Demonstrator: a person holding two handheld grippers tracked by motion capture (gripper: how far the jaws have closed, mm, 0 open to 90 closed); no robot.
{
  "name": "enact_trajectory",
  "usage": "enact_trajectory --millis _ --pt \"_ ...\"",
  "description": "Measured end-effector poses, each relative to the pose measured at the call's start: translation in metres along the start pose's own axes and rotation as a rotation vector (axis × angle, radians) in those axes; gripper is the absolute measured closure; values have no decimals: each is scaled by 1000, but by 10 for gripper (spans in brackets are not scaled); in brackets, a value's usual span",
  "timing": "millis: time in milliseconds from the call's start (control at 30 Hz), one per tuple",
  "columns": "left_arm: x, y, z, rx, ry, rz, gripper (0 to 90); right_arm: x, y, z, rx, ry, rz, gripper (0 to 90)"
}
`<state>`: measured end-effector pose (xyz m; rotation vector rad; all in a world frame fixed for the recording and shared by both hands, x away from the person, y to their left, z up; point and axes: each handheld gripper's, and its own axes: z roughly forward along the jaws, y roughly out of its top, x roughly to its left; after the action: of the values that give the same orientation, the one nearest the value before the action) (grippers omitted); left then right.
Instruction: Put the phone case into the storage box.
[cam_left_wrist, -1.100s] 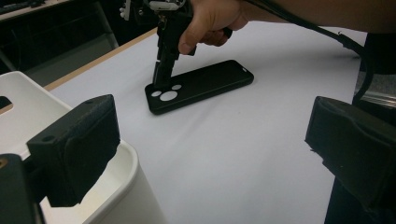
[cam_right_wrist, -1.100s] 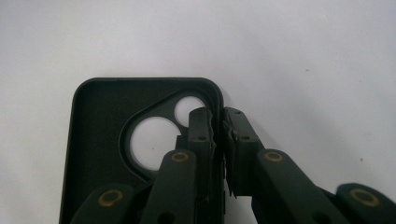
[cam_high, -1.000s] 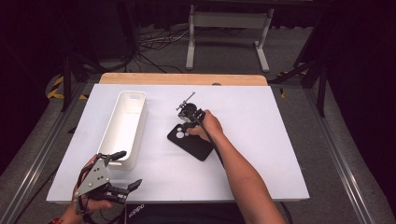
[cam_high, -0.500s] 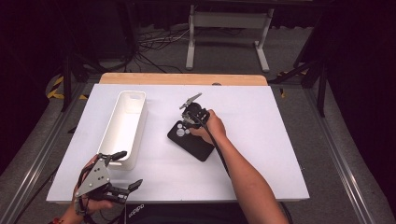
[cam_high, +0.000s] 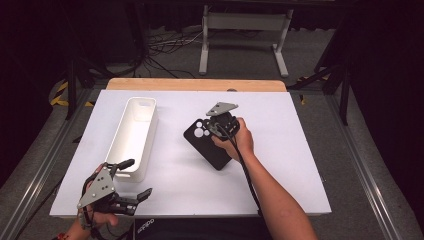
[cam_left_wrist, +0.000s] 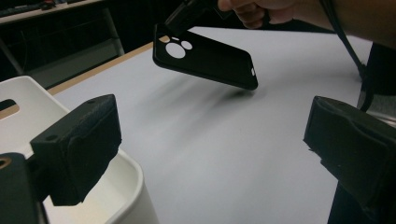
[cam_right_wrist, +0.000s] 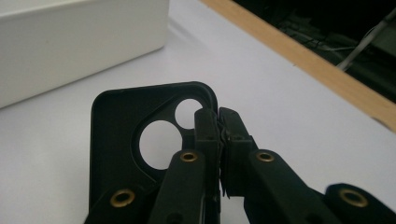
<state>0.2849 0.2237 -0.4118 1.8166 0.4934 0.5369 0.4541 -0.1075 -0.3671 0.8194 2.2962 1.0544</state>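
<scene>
A black phone case (cam_high: 216, 152) with round camera holes lies mid-table, tilted. My right gripper (cam_high: 212, 127) is shut on its camera-hole corner. In the right gripper view the jaws (cam_right_wrist: 218, 116) pinch the case's (cam_right_wrist: 116, 121) rim beside the holes. From the left gripper view the case (cam_left_wrist: 205, 58) hangs with its camera end raised and its far end low by the table. My left gripper (cam_high: 140, 177) stands open at the front left, beside the white bin (cam_high: 150, 135), its pads (cam_left_wrist: 77, 144) wide apart with nothing between them.
The long white bin (cam_left_wrist: 126, 186) lies left of centre and looks empty. The white table top (cam_high: 300, 150) has a wooden strip (cam_right_wrist: 299, 51) along its far edge. Stands and cables sit on the floor beyond it.
The right gripper has shifted slightly right and tipped, raising the camera end of the phone case off the table. The left gripper has stayed put.
</scene>
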Motion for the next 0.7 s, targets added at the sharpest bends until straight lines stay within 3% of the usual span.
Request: enact_trajectory --millis 167,300,433,533,600,700 --pt "-2 12 7 -23 11 -36 72 0 -4 -17 -71 -26 -8 877" --pt "-7 24 21 -3 26 -52 112 4 -8 -33 -139 -56 5 877" --pt "-9 38 35 -12 -4 -98 142 13 -12 -49 -199 -82 -19 877" --pt "-11 46 42 -36 11 -92 189 17 -14 -55 -220 -83 -25 877" --pt "-14 54 52 -39 -18 -87 201 22 -16 -61 -240 -88 -30 877" --pt "-15 62 66 -30 -24 -94 232 29 -20 -68 -269 -85 -37 877"
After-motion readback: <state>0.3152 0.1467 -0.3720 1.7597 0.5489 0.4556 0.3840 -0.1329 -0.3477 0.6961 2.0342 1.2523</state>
